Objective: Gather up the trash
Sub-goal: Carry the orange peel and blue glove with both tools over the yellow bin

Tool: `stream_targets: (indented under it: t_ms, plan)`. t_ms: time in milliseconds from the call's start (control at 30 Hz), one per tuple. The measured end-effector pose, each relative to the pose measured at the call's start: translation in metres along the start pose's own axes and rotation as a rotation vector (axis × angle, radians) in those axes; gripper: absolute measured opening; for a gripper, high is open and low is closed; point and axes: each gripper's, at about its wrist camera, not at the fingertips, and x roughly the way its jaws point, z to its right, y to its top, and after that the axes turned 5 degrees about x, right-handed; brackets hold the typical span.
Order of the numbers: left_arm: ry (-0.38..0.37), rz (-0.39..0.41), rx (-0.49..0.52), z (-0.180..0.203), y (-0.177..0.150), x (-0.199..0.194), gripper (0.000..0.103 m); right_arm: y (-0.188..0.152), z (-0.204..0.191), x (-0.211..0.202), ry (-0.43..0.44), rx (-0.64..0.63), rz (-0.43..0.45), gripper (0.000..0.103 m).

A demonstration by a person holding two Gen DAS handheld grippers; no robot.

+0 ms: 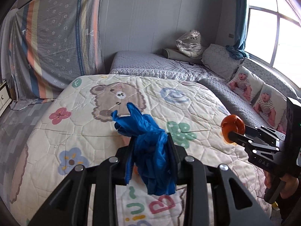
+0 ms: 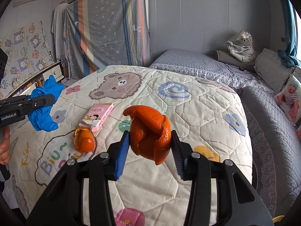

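My left gripper [image 1: 150, 141] is shut on a crumpled blue glove [image 1: 148, 150], held above the cartoon quilt [image 1: 188, 98]; the glove dangles past the fingers. From the right wrist view the same blue glove [image 2: 44, 105] shows at far left in the left gripper [image 2: 47, 99]. My right gripper [image 2: 150, 139] is shut on a curled piece of orange peel [image 2: 150, 131], lifted off the bed. The left wrist view shows that orange peel [image 1: 232, 128] in the right gripper [image 1: 233, 133] at right. On the quilt lie a second orange peel [image 2: 83, 139] and a pink carton [image 2: 97, 116].
A grey bed [image 1: 150, 62] with pillows [image 1: 220, 60] and a bagged plush tiger [image 1: 190, 43] lies beyond the quilt. A striped sheet [image 2: 107, 30] hangs at the back left. Baby-photo cushions [image 1: 252, 90] line the right side under a window [image 1: 272, 28]. A hand [image 2: 4, 150] shows at far left.
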Motion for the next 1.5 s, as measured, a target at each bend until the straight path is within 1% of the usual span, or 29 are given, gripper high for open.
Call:
stream_targets:
  t_ms: [300,467,700,833,1200,1500]
  plan:
    - [-0.110,0.023,0.085,0.071,0.014,0.000,0.029,-0.022,0.039,-0.049,-0.075,0.069,0.041,0.041]
    - [-0.169,0.029,0.145,0.111,0.017,-0.003,0.029,-0.039,0.061,-0.079,-0.144,0.103,0.069,0.041]
    - [-0.252,0.027,0.232,0.169,0.018,-0.004,0.029,-0.067,0.095,-0.113,-0.226,0.170,0.079,0.041]
    - [-0.296,0.021,0.269,0.198,0.017,-0.003,0.029,-0.082,0.113,-0.130,-0.270,0.210,0.077,0.041]
    - [-0.418,0.014,0.378,0.277,0.011,0.000,0.029,-0.137,0.166,-0.182,-0.443,0.319,0.076,0.041]
    - [-0.514,0.006,0.466,0.344,-0.002,-0.003,0.029,-0.177,0.194,-0.210,-0.563,0.378,0.065,0.041]
